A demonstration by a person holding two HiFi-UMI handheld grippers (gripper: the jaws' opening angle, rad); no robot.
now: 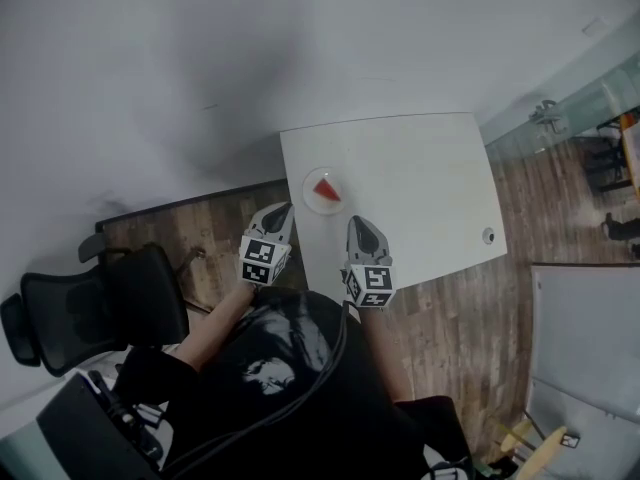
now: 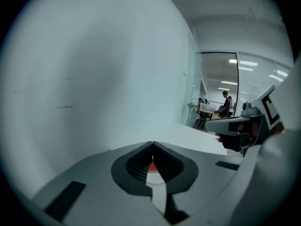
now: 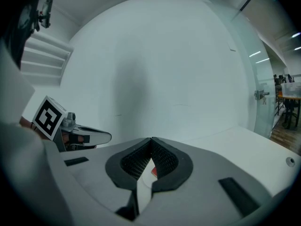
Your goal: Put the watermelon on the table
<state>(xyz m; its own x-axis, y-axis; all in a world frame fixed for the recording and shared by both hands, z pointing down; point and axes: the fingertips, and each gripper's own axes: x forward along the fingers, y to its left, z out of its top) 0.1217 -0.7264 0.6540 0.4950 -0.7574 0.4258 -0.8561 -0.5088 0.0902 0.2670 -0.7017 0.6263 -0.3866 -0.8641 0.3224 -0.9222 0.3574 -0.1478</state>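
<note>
A red watermelon slice lies on a small round plate near the front left of the white table. My left gripper hovers just left of the plate, jaws shut with nothing between them. My right gripper hangs just in front and right of the plate, also shut and empty. In the left gripper view the jaws meet at the tips, and the slice shows through the gap below them. In the right gripper view the jaws are likewise together, with the slice beyond them.
A black office chair stands at the left on the wood floor. A small round fitting sits near the table's right front corner. A white wall runs behind the table, a glass partition to the right. People stand far off.
</note>
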